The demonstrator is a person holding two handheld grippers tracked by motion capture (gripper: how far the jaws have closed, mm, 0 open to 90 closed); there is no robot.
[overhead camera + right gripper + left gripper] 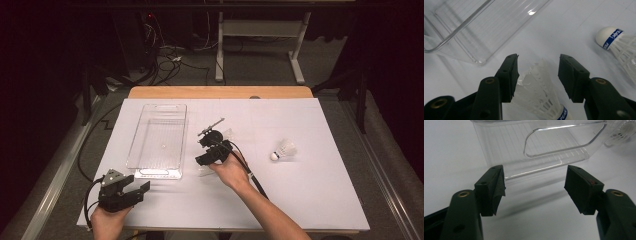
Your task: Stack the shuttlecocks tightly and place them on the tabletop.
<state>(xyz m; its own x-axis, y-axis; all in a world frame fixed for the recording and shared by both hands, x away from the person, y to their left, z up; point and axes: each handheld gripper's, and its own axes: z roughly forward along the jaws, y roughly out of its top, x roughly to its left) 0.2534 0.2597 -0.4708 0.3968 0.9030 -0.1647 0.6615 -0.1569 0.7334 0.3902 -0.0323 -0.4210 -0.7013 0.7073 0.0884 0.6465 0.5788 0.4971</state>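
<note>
A white feather shuttlecock lies on the white sheet between the jaws of my right gripper. The left pad is right at the feathers, and a gap remains at the right pad. In the high view this gripper sits just right of the clear plastic tray. A second shuttlecock with a blue band lies close beyond it. A third shuttlecock rests far to the right. My left gripper is open and holds nothing, facing the tray's handle end from the near left corner.
The tray holds nothing. The white sheet covers a wooden table, with bare room at the right and front. A black cable trails from the right gripper along the forearm. Desk legs and wires stand on the floor beyond the table.
</note>
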